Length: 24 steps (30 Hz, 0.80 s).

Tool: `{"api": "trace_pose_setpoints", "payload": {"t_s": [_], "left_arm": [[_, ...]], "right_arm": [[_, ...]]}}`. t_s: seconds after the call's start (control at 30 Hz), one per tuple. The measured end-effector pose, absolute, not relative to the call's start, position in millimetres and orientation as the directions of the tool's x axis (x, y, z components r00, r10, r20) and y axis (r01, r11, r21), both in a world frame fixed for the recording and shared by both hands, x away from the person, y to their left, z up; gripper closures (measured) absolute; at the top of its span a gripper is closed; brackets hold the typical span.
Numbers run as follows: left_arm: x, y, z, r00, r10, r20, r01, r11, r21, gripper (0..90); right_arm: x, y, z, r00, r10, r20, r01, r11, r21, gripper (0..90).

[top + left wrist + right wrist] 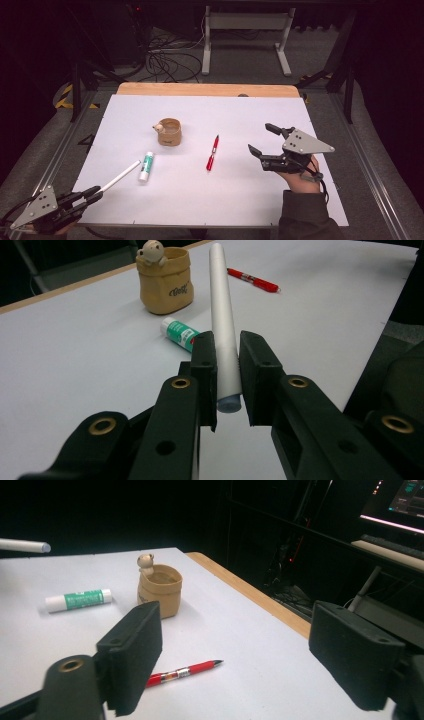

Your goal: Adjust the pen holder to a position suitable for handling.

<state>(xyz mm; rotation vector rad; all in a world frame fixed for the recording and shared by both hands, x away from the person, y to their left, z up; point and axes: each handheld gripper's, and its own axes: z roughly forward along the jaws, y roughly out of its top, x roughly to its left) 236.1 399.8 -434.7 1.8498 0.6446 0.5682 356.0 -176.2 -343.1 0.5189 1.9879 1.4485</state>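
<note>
My left gripper (97, 192) sits at the table's near left corner, shut on one end of a long white pen (120, 176) that points toward the table's middle. In the left gripper view the jaws (227, 347) clamp the white pen (222, 315) near its grey end. A green-and-white glue stick (146, 166) lies just beyond the pen's tip. A tan pot (169, 132) with a small figure on its rim stands farther back. A red pen (212, 152) lies at the centre. My right gripper (261, 138) hovers open to the right of the red pen (182, 672), with nothing between its jaws.
The white work surface (200, 200) has a wooden strip (207, 89) along its far edge. Beyond it, cables (165, 62) and a white stand (245, 30) are on the floor. Metal rails run along both sides of the table.
</note>
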Motion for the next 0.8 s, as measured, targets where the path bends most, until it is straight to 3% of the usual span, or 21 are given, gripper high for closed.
{"api": "trace_pose_setpoints", "payload": {"t_s": [0.8], "left_arm": [[266, 342, -402, 0.777, 0.625, 0.066, 0.161, -0.299, 0.94, 78.5]], "right_arm": [[350, -151, -344, -0.692, 0.571, -0.441, -0.16, 0.474, 0.866, 34.5]]}}
